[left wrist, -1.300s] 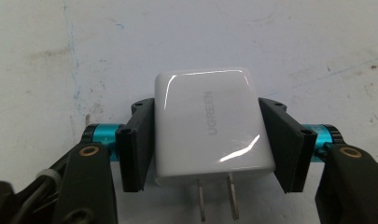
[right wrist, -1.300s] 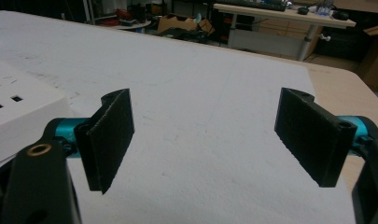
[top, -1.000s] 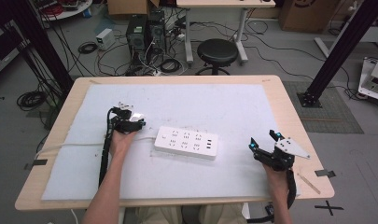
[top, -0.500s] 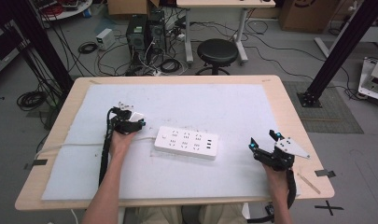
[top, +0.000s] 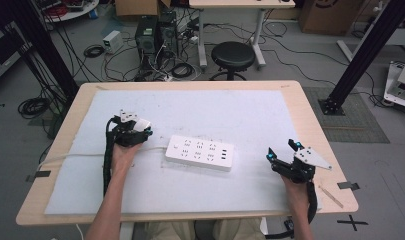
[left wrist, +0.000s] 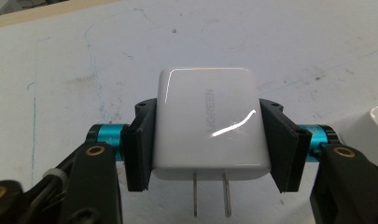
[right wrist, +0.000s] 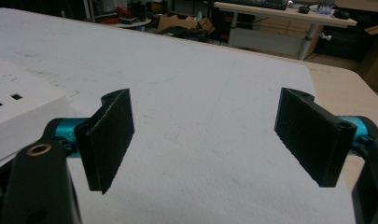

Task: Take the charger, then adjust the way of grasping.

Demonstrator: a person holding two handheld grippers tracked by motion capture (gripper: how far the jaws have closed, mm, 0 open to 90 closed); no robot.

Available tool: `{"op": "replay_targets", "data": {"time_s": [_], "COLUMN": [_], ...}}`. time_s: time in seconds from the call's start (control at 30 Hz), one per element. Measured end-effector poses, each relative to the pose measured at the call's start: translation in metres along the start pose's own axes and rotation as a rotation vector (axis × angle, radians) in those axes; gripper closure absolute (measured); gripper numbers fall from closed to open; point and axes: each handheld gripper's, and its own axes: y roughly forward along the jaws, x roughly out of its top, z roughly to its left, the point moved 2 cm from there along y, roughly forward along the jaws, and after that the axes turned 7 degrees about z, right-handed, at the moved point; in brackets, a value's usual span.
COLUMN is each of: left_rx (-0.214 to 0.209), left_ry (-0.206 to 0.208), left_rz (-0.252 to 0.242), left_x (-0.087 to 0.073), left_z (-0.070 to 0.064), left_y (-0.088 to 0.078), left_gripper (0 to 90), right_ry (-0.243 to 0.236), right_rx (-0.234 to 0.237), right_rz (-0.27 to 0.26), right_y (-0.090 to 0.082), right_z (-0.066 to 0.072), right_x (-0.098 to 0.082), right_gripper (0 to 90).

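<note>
Clamped across its two flat sides in the left tool (left wrist: 207, 140) is a white charger (left wrist: 205, 126), prongs pointing back at the camera; it is judged light, rigid and glossy-slick. Beyond, just right of it on the surface (top: 250, 115), a white power strip (top: 200, 152) lies flat, while the right tool (right wrist: 214, 135) is held wide apart and empty.

My right gripper (right wrist: 203, 140) hangs just over the white mat (right wrist: 200, 93), its two black jaws spread wide apart with nothing between them (only bare, lightly scuffed mat shows in the gap). At the left edge sits a corner of the white power strip (right wrist: 18, 116), near my left jaw, with two small square openings on its top. Past the mat's far right corner the wooden worktop (right wrist: 336, 79) shows. Beyond it stand a desk (right wrist: 280, 18) and some boxes.
</note>
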Motion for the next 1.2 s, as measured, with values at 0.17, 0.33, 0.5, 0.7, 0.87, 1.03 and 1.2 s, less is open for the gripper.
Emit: {"op": "replay_targets", "data": {"time_s": [0.17,0.33,0.5,0.7,0.87,1.03,1.2], "left_rx": [-0.024,-0.031,-0.064,-0.104,-0.141,-0.141,-0.146], "left_ry": [0.031,0.042,0.105,0.163,0.254,0.426,0.469], "left_rz": [-0.034,-0.050,-0.135,-0.193,-0.232,-0.268,-0.271], "left_x": [0.001,0.002,0.008,0.014,0.018,0.026,0.028], "left_z": [-0.014,-0.018,-0.042,-0.066,-0.087,-0.123,-0.133], "left_y": [-0.024,-0.031,-0.063,-0.082,-0.091,-0.099,-0.099], "left_gripper": [42.4,42.4,42.4,42.4,42.4,42.3,42.4], "right_ry": [-0.011,-0.014,0.001,0.000,-0.003,0.016,0.026], "right_rx": [-0.008,-0.012,-0.011,-0.011,-0.014,-0.010,0.000], "right_rz": [0.010,0.012,0.011,0.014,0.017,0.034,0.044], "right_y": [0.001,0.001,0.001,0.001,0.001,0.003,0.004], "right_z": [0.002,0.002,0.000,0.001,0.002,0.000,-0.002], "right_x": [0.000,0.000,0.000,0.000,0.000,0.001,0.002], "right_gripper": [20.2,20.2,20.2,20.2,20.2,20.2,20.2]}}
